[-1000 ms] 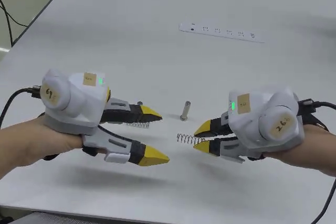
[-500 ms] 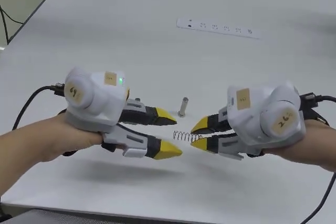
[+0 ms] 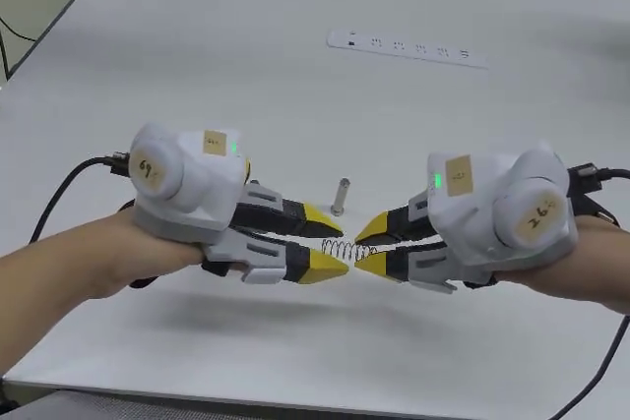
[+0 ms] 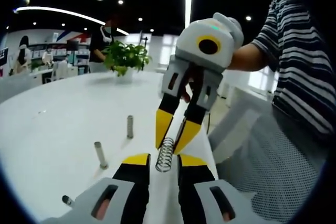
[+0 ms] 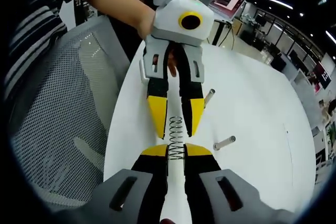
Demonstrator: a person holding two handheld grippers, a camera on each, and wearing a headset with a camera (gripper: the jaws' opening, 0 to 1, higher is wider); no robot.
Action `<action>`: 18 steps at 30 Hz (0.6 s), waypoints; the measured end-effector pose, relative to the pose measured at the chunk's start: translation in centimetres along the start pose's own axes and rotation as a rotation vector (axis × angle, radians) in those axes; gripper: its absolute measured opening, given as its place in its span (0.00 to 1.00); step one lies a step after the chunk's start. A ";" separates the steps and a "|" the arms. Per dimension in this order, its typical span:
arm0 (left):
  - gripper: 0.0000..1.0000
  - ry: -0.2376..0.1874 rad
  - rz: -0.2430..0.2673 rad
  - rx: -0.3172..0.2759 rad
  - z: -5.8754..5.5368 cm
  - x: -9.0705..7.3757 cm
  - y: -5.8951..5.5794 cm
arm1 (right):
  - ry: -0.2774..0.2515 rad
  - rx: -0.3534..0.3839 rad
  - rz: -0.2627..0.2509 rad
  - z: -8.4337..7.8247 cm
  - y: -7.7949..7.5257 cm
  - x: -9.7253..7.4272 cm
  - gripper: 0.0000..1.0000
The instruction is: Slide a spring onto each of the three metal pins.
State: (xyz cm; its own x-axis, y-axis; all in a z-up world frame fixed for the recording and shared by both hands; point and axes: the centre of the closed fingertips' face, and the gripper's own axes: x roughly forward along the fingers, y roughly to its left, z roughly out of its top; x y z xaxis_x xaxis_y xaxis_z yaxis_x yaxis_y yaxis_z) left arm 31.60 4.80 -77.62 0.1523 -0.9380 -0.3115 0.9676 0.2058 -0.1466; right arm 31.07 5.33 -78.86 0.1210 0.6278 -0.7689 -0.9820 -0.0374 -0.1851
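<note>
Head view: left gripper (image 3: 330, 243) and right gripper (image 3: 372, 246) tip to tip over the white table (image 3: 197, 66), spring (image 3: 342, 248) bridging them. One pin (image 3: 341, 196) upright just behind.

Left gripper view: own jaws part open, spring (image 4: 165, 154) end sitting between the tips; contact unclear. Right gripper (image 4: 176, 132) pinches the far end. A second pin (image 4: 100, 154) stands near, a third pin (image 4: 67, 200) lies flat.

Right gripper view: own jaws nearly closed, clamping the spring (image 5: 177, 135). Left gripper (image 5: 176, 116) straddles its other end.
</note>
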 end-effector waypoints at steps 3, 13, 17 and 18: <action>0.08 0.001 -0.008 -0.001 0.0 0.1 -0.2 | -0.007 0.003 -0.001 0.2 0.0 -0.1 0.07; 0.03 -0.008 -0.009 0.009 0.1 -0.1 -0.2 | -0.012 -0.003 0.002 0.4 0.0 -0.1 0.07; 0.03 -0.009 -0.027 0.009 0.1 -0.2 -0.3 | -0.013 -0.002 0.004 0.5 0.1 -0.2 0.07; 0.03 -0.009 -0.030 0.011 0.1 -0.2 -0.3 | -0.014 -0.003 0.003 0.5 0.2 -0.2 0.07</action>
State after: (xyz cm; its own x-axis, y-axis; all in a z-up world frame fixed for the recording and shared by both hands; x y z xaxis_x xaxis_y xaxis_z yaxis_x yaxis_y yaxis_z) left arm 31.28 4.88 -77.37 0.1249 -0.9460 -0.2990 0.9738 0.1746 -0.1456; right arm 30.83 5.63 -78.44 0.1158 0.6385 -0.7609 -0.9820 -0.0415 -0.1843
